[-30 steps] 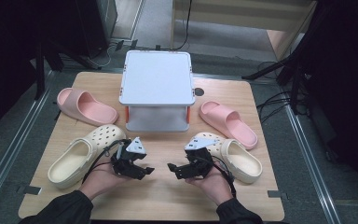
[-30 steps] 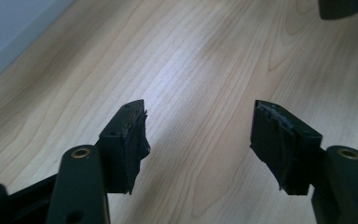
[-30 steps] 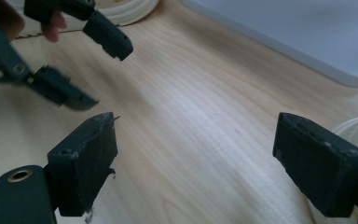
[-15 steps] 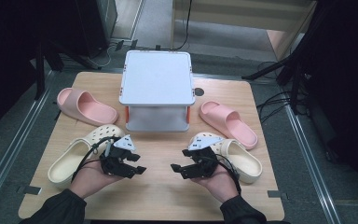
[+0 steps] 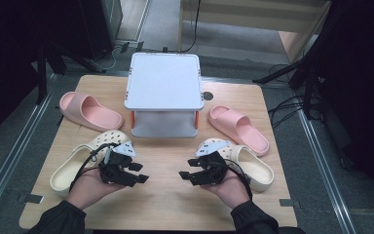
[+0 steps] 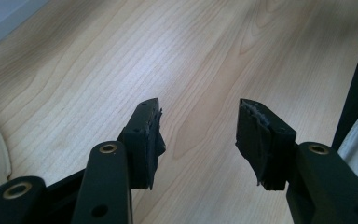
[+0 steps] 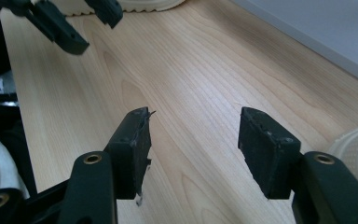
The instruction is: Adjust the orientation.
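My left gripper [image 5: 139, 173] and right gripper [image 5: 187, 168] face each other low over the front of the wooden table [image 5: 165, 207], each held in a hand. Both are open; their jaws have just been closing partway with nothing between them, only bare wood under the left gripper [image 6: 200, 109] and the right gripper [image 7: 196, 116]. A cream clog [image 5: 75, 163] lies just left of my left hand. A second cream clog [image 5: 255, 165] lies right of my right hand. One pink slide [image 5: 90, 109] rests at the left and another pink slide [image 5: 238, 127] at the right.
A small white two-level rack [image 5: 163, 80] stands at the table's middle back, between the slides. Its pale edge [image 7: 326, 28] runs along the top right of the right gripper view. Dark stands and cables surround the table on the floor.
My left hand has drawn its gripper a little to the left, away from the right gripper. Both pairs of jaws stand slightly narrower. The right hand and the shoes have stayed put.
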Tool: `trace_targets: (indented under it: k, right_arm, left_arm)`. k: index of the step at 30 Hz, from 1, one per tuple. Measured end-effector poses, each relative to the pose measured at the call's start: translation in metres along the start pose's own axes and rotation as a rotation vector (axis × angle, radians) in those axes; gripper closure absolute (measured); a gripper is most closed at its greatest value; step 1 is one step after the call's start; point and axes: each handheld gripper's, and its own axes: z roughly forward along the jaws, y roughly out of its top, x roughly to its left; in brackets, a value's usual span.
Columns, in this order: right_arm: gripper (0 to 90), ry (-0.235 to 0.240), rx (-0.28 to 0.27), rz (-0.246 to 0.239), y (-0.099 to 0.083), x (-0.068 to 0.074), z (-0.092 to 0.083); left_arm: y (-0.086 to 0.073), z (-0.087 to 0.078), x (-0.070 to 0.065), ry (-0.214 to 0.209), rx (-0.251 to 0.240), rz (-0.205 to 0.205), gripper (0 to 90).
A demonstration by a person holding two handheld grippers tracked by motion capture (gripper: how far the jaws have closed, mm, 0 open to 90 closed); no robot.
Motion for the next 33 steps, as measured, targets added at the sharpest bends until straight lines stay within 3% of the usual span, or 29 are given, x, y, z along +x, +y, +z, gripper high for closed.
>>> trace_targets:
  k: [6, 15, 23, 33]
  right_arm:
    - [42.5, 0.004, 0.037, -0.022, 0.001, 0.002, 0.006]
    - [43.3, 0.022, 0.022, -0.022, 0.004, 0.002, 0.007]
    - [44.0, 0.018, 0.031, -0.045, 0.006, 0.000, 0.009]
    - [44.2, 0.013, 0.039, -0.055, 0.009, -0.001, 0.011]
  left_arm:
    - [-0.004, -0.007, 0.000, 0.020, -0.014, 0.009, 47.3]
    - [-0.009, -0.018, 0.005, 0.041, -0.033, -0.004, 45.9]
    - [-0.018, -0.034, 0.011, 0.055, -0.040, -0.041, 51.4]
    - [-0.033, -0.059, 0.018, 0.107, -0.021, -0.082, 55.1]
